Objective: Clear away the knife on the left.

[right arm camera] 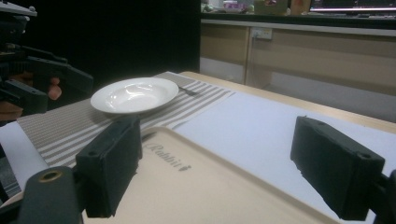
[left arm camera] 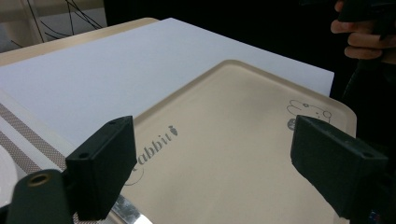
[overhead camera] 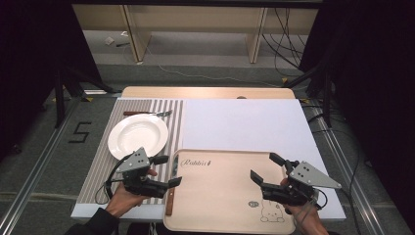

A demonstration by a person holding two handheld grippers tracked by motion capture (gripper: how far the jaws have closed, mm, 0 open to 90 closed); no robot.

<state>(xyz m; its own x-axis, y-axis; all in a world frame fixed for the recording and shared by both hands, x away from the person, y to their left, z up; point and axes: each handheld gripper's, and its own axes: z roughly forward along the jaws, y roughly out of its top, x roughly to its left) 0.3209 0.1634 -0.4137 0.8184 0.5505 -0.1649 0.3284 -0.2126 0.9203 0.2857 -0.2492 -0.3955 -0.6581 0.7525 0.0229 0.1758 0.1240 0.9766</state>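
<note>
tray (overhead camera: 220,196): beige, at the table's near edge, "Rabbit" printed by its far-left corner, little bunny drawing near the near-right corner
plate (overhead camera: 138,135): white, empty, on the striped placemat (overhead camera: 98,166) along the table's left edge
fork (overhead camera: 147,113): just beyond the plate, brown handle
left gripper (overhead camera: 165,171): jaws wide apart, nothing held, over the tray's left rim
right gripper (overhead camera: 266,169): jaws apart too, empty, over the tray's right side
floor: "5" taped left of the table, high view
right gripper view: cabinets and wall outlet (right arm camera: 261,33) behind
</note>
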